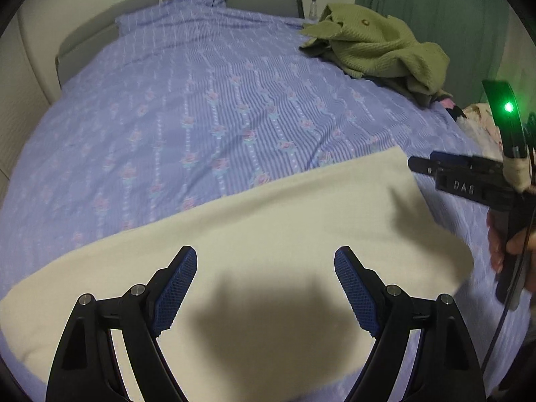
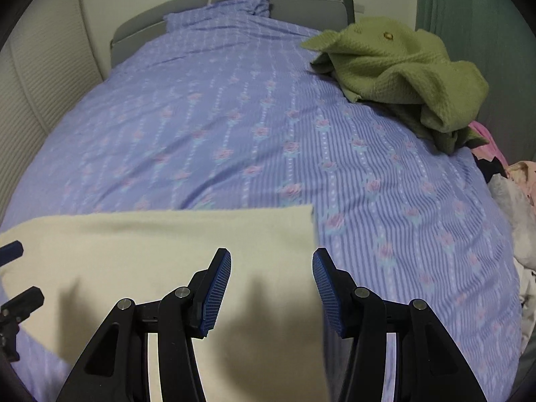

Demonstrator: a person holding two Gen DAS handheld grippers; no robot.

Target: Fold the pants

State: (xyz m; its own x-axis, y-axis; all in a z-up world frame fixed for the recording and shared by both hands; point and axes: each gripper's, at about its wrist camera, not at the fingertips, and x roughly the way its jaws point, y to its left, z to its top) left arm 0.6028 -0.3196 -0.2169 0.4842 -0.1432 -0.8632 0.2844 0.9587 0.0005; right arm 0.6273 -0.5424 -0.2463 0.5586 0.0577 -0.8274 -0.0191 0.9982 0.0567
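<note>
Cream pants [image 1: 268,234] lie flat on the bed [image 1: 201,117] beneath both tongs — left tongs [image 1: 264,288] and right tongs [image 2: 271,288] gape apart, gripping nothing.

Cream-colored pants [image 1: 268,221] lie flat on a bed covered in a lavender striped sheet with small flowers. The soft, fleecy fabric forms a smooth, broad rectangular panel near the foot of the bed, with a straight far edge and a square corner on the right side. No wrinkles show across its surface.
</note>
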